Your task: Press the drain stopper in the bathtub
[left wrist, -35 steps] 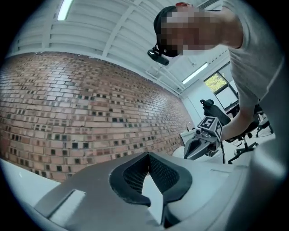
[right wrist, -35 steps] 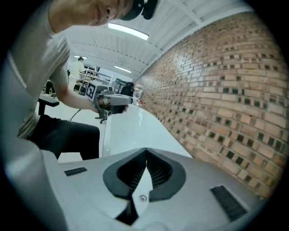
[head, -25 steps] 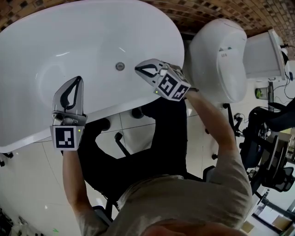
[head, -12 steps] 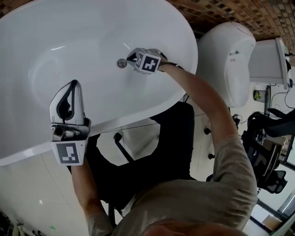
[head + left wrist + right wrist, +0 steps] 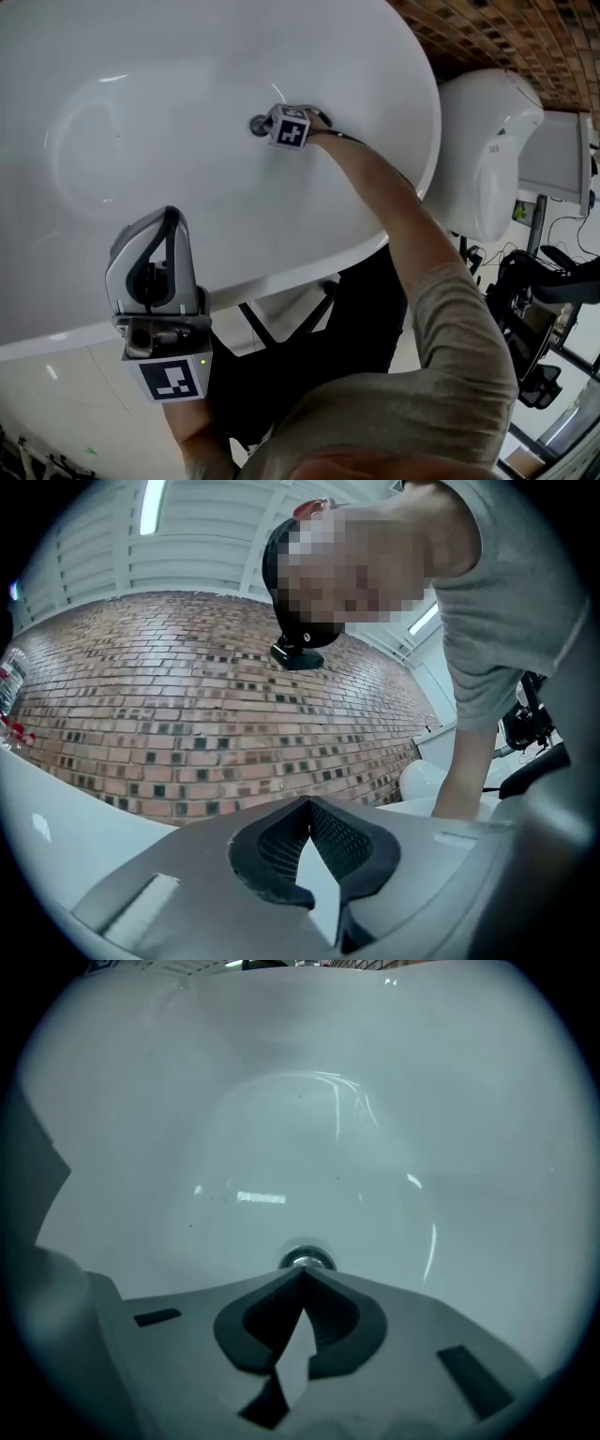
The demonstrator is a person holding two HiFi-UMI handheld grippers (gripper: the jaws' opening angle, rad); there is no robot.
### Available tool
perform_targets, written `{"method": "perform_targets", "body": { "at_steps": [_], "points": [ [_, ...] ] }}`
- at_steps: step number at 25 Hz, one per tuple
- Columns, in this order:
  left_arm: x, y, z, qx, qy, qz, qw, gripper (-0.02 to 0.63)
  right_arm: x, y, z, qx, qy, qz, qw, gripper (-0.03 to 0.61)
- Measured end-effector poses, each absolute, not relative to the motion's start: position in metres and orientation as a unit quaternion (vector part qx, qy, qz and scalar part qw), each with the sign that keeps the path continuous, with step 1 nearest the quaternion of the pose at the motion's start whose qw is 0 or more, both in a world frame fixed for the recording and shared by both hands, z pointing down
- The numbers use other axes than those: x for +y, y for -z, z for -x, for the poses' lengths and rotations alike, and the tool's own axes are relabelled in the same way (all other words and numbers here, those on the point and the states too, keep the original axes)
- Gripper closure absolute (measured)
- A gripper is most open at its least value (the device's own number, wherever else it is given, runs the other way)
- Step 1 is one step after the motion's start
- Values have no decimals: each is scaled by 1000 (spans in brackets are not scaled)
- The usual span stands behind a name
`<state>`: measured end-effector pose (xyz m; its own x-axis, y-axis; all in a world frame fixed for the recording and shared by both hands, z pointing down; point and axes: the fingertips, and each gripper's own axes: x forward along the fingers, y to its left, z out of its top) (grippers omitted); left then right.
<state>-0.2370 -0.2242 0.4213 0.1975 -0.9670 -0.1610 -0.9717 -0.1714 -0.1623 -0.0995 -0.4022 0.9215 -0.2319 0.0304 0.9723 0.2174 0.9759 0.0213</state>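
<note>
Your right arm stretches straight over the rim into the tub. Your right gripper, jaws closed tip to tip and empty, has its tips at the stopper on the tub floor. Your left gripper, jaws together too, points upward by the near rim.

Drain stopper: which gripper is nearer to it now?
Right. The right gripper, jaws shut, has its tips right at the stopper low in the tub; the left gripper is over the tub's near rim, well away.
</note>
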Motion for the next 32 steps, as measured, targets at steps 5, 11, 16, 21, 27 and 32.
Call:
{"method": "perform_targets", "body": {
  "at_steps": [5,11,16,21,27,32],
  "points": [
    [-221,-410,244,639,3,762,104,609,-392,-940,114,-781,62,72,617,577],
    [-226,-420,247,637,3,765,96,609,-399,-968,105,-766,59,63,637,575],
    [-219,-402,248,638,15,763,99,609,-388,-953,120,-769,54,62,634,574],
    [-225,-421,246,637,10,764,102,609,-399,-970,115,-759,51,41,647,574],
    [-238,-436,249,635,16,763,117,609,-431,-913,116,-763,54,19,644,577],
    [-241,-434,257,640,15,756,139,609,-460,-709,130,-868,25,-107,485,578]
  ]
}}
